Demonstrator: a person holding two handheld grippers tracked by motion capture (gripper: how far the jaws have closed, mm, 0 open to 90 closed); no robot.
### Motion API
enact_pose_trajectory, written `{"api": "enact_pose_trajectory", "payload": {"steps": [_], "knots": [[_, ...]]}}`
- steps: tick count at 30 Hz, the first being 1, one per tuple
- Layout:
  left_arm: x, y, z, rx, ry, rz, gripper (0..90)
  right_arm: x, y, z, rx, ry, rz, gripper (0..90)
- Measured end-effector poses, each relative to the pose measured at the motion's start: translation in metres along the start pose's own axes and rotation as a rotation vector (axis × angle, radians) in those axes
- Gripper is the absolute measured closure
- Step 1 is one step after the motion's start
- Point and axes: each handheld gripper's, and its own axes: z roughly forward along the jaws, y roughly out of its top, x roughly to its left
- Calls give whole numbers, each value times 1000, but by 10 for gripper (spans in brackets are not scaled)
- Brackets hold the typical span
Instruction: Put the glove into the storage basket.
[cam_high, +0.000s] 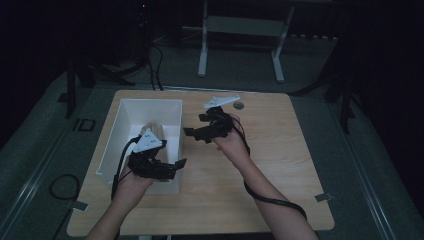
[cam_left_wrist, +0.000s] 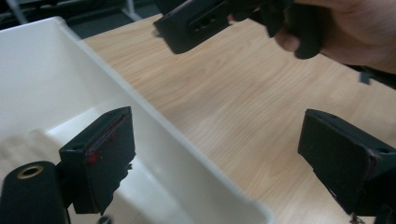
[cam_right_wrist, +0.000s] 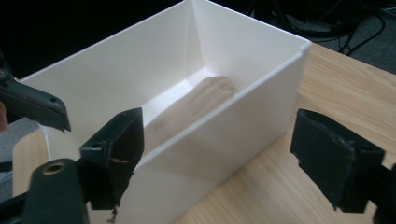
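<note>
A white open box (cam_high: 114, 140) stands on the left half of a wooden table (cam_high: 280, 150). Inside it, toward the far end, lies a pale wood-coloured piece (cam_high: 152, 127), which the right gripper view shows on the box floor (cam_right_wrist: 205, 95). My left gripper (cam_high: 176, 167) hovers over the box's near right corner, open with nothing between its jaws (cam_left_wrist: 219, 140). My right gripper (cam_high: 194, 125) is just right of the box and points at its side wall (cam_right_wrist: 243, 42). It is open and empty (cam_right_wrist: 219, 140).
A small dark round disc (cam_high: 238, 105) lies near the table's far edge. Grey tape tabs (cam_high: 322, 196) mark the near corners. A white stand (cam_high: 240, 25) is on the floor behind the table, and a cable (cam_high: 62, 185) lies on the floor at the left.
</note>
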Motion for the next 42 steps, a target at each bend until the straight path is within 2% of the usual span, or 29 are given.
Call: {"api": "enact_pose_trajectory", "payload": {"steps": [2, 4, 7, 11, 16, 22, 23, 24, 26, 27, 29, 32, 35, 37, 42], "knots": [[-9, 3, 3, -4, 19, 29, 126, -4, -6, -7, -2, 3, -8, 185], [-17, 6, 7, -11, 3, 45, 126, -8, -11, -15, 4, -7, -25, 182], [-29, 9, 15, -6, -45, 49, 125, -16, -22, -28, 3, -23, -24, 180], [-43, 10, 25, -12, -77, 82, 125, -24, -35, -38, 13, -42, -28, 177], [-56, 6, 40, 9, -110, 101, 125, -31, -53, -48, 15, -32, -23, 172], [-66, -4, 60, 42, -170, 90, 125, -34, -75, -54, 29, -46, -46, 166], [-68, -6, 63, 50, -170, 97, 125, -35, -79, -55, 28, -49, -51, 166], [-71, -7, 65, 51, -149, 124, 124, -36, -82, -55, 28, -51, -48, 166], [-73, -7, 66, 50, -149, 134, 127, -39, -90, -56, 30, -54, -47, 166], [-78, -7, 68, 49, -190, 140, 131, -41, -94, -56, 33, -54, -41, 165], [-83, -7, 69, 51, -196, 156, 131, -45, -101, -57, 36, -49, -20, 165], [-86, -9, 75, 66, -217, 145, 131, -48, -112, -57, 39, -46, -1, 165], [-90, -14, 84, 90, -243, 135, 131, -50, -122, -58, 48, -44, 5, 165], [-92, -18, 89, 105, -252, 148, 131, -51, -130, -59, 59, -49, 10, 165], [-96, -25, 101, 129, -280, 147, 131, -56, -149, -61, 64, -49, 21, 165]]}}
